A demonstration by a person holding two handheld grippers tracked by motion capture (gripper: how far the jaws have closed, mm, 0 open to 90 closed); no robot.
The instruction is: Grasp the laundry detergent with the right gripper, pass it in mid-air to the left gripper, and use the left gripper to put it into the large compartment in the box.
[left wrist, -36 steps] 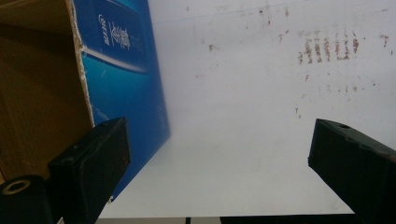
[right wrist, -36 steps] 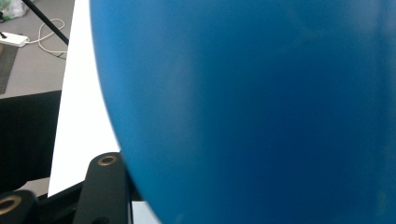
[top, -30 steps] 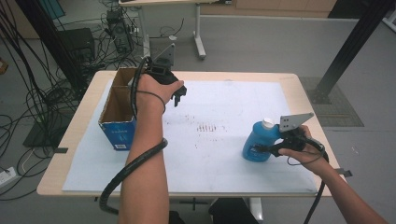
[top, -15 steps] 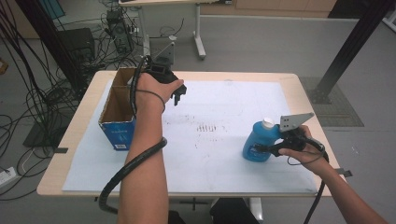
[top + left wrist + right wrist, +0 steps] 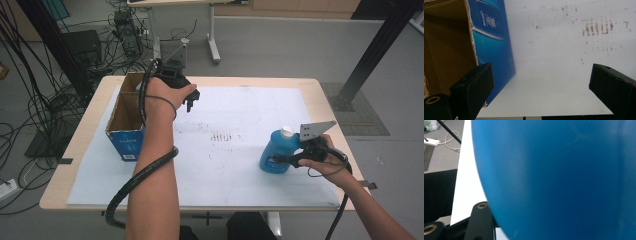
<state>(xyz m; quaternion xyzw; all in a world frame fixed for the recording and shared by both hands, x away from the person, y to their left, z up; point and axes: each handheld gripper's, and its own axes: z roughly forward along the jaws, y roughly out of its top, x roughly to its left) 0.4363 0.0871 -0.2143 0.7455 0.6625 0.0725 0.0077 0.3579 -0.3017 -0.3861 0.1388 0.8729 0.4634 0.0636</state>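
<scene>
Nothing has moved since the earlier frames: both hands and the bottle sit where they were.

In the high view the right gripper (image 5: 280,160) is clenched on the blue plastic bottle with a white cap (image 5: 276,150), which stands upright on the white paper sheet (image 5: 235,175) that covers the wooden counter (image 5: 80,150), toward the counter's right side and nearer its front edge. The jaws grasp the bottle's lower body from its right, and the person's right hand (image 5: 325,160) holds the gripper level. In the right gripper view the bottle's blue wall (image 5: 564,177) sits hard against the lens, with one black jaw showing at the bottom left.

The left gripper (image 5: 192,97) hangs over the sheet near the counter's far left, just beside the open blue-and-brown cardboard box (image 5: 125,135), with the person's left hand (image 5: 167,95) wrapped around it. Its jaws are released and stand wide apart with nothing between them; in the left gripper view they frame bare white paper, with the box's blue side (image 5: 491,45) at the left jaw.

The bottle and the box are well apart, with faint reddish marks (image 5: 225,136) on the paper between them.
</scene>
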